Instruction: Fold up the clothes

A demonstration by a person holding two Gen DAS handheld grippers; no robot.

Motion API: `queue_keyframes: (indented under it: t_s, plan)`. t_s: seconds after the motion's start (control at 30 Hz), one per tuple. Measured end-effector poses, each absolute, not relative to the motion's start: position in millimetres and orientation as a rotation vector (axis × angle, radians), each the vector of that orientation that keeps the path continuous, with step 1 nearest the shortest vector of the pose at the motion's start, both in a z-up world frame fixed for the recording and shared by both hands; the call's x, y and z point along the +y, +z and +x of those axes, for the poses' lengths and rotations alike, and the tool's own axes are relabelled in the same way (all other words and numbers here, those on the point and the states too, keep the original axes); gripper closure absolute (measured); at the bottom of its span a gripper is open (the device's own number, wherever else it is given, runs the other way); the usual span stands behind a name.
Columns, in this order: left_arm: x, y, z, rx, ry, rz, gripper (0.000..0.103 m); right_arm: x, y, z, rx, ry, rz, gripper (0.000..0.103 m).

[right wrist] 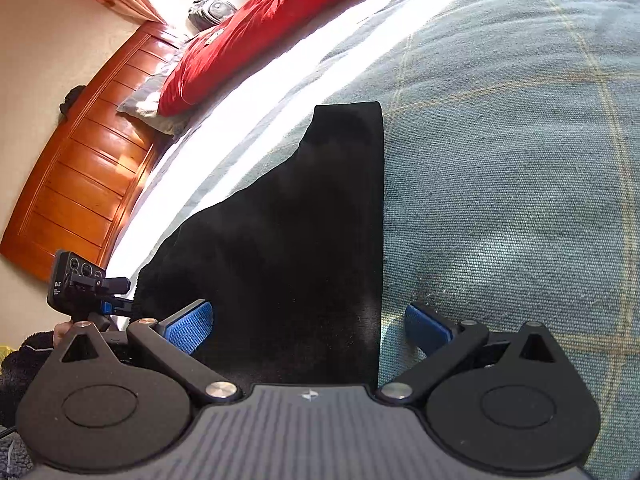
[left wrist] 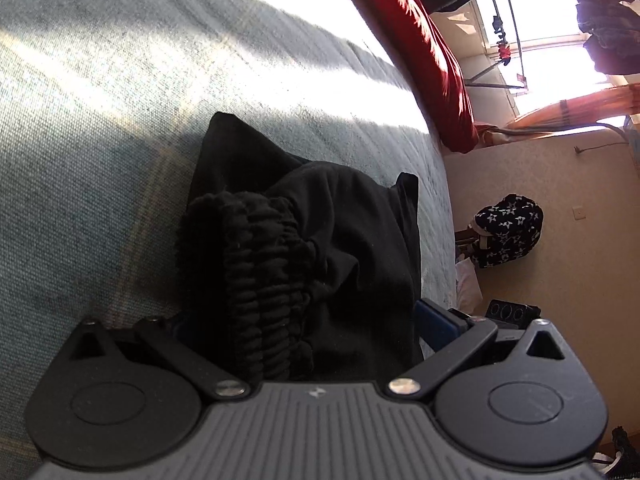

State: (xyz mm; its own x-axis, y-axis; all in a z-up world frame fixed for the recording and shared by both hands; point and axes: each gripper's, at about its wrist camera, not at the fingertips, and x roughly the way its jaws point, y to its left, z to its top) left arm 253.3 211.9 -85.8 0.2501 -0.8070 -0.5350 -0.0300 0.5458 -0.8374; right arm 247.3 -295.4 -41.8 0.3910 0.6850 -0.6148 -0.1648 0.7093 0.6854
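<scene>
Plainly, a black garment [right wrist: 304, 248] is laid on the grey-green bedspread [right wrist: 500, 184] of a bed, toward the sunlit edge where a red quilt [right wrist: 248, 28] is piled by the wooden headboard [right wrist: 80, 176]. The right gripper [right wrist: 308, 326] is held with its blue pads [right wrist: 188, 326] spread wide apart, one over the cloth and one over the bare bedspread; nothing is gripped. The left gripper [left wrist: 304, 320] is seen with the gathered elastic waistband [left wrist: 260, 264] bunched between its arms, one pad [left wrist: 436, 324] being visible beside the fabric; whether the waistband is clamped cannot be told.
</scene>
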Motion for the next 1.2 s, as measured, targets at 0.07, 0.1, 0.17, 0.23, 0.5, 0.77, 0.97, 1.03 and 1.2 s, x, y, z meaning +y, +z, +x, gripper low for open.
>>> queue_keyframes:
  t_s: [0.07,0.1,0.17,0.23,0.5,0.77,0.97,1.03,1.2]
  plan:
    - [215.0,-88.1,246.3,1.229,-0.667,-0.868,0.001,-295.2,-43.8,242.1,1.041,0.584,0.617,0.000]
    - [215.2,-89.1,246.6,1.232,-0.681,-0.866,0.001,-295.2,-45.0,239.7,1.042,0.588,0.635,0.000]
    - [215.0,-91.4,250.4,1.240,-0.707,-0.860,0.001,-293.3,-46.6,243.8,1.054,0.582,0.659,0.000]
    - [215.5,-95.6,258.7,1.246,-0.732,-0.870,0.001,-288.3,-47.8,258.9,1.057,0.602,0.681,0.000]
    - [216.1,-93.1,249.4,1.155,-0.716,-0.876,0.000,-274.9,-58.4,310.0,1.137,0.750,0.720,0.000]
    - [209.4,-90.5,240.4,1.072,-0.594,-0.857,0.000,-282.1,-61.1,311.8,1.217,0.917,0.695,0.000]
    - [207.7,-88.8,236.8,1.031,-0.529,-0.859,0.000,-284.1,-61.2,315.4,1.234,0.974,0.689,0.000]
    - [207.3,-89.1,235.9,1.022,-0.523,-0.858,0.000,-282.1,-61.1,315.5,1.234,0.973,0.685,0.000]
    - [207.4,-88.9,232.3,1.002,-0.536,-0.851,0.001,-273.9,-58.5,317.7,1.232,0.962,0.671,0.000]
